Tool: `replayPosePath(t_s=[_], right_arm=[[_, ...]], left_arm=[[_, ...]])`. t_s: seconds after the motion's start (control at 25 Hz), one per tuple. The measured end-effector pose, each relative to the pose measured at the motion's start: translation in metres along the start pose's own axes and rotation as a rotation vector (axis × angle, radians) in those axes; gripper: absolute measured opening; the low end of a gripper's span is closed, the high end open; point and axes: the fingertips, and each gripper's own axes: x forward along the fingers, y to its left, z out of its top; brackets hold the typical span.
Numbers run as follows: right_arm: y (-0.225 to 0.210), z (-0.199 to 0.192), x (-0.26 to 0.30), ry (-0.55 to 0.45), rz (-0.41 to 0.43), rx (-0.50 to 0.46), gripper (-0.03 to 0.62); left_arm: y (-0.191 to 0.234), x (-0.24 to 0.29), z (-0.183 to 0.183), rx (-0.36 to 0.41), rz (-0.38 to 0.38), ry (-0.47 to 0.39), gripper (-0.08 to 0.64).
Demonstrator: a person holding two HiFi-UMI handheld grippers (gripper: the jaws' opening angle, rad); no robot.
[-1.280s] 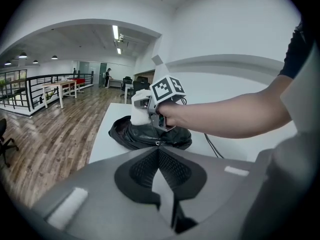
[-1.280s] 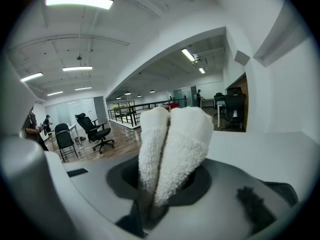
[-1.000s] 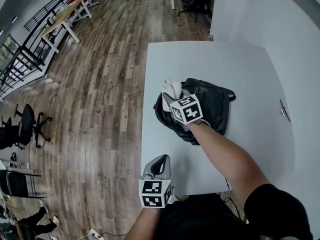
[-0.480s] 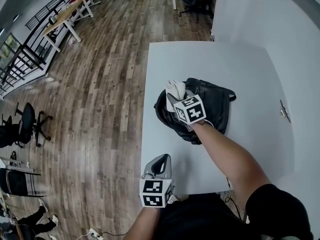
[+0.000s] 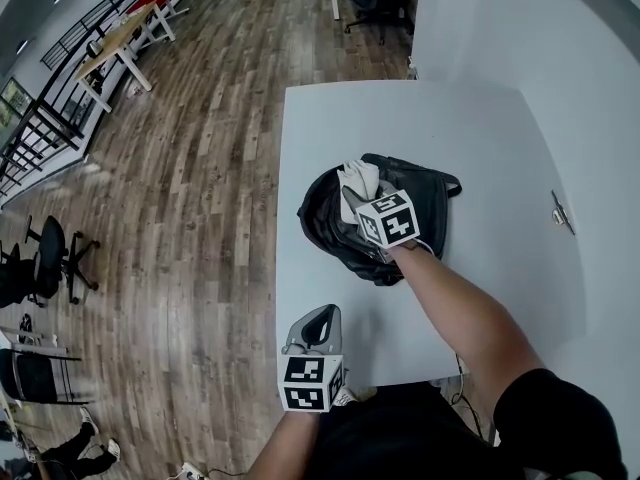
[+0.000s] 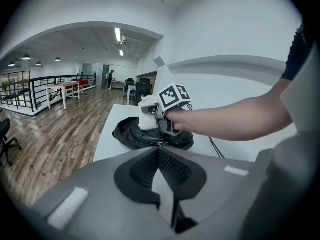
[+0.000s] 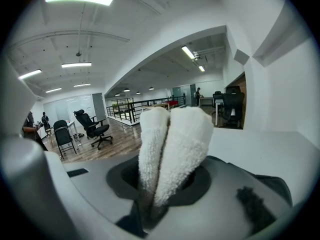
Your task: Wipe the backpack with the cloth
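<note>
Open-plan office with a wood floor (image 5: 180, 218) filling the left side of the head view. Over there are a couple of black chairs (image 5: 45, 258), a railing (image 5: 50, 108), and a desk (image 5: 110, 43) further back.

Moving right you hit the white table (image 5: 330, 118). The left gripper (image 5: 320, 315) is at its near-left corner, well apart from everything else on the table. Its own view shows the claw (image 6: 159, 151) pinched together with nothing in it, pointing across the table toward the bag.

The backpack (image 5: 430, 208) is black and lies slumped flat around the middle of the table, a bit toward the left edge. You can see it from the left gripper view too (image 6: 135, 134). The white cloth (image 5: 358, 180) is on the bag's far-left part, and from the left gripper view its lower edge (image 6: 148, 115) looks pressed onto the top of the bag.

The right gripper (image 5: 357, 204) is over the bag, and its claw (image 7: 160, 184) is clamped on the cloth (image 7: 175, 144), which sticks out between the jaws in two fluffy folds. The forearm (image 5: 450, 308) runs from it down to the lower right.

Further right, a small metal piece (image 5: 563, 211) lies near the table's right edge, can't tell what it is. Past that it's just plain white wall (image 5: 560, 48).
</note>
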Motion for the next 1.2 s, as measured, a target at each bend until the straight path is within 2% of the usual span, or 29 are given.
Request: replayPosePath(t_s=[1.2], right_arm=[[-0.093, -0.02, -0.097, -0.029, -0.224, 0.06, 0.095]], left_arm=[[-0.056, 0.023, 0.006, 0.108, -0.166, 0.02, 0.008]])
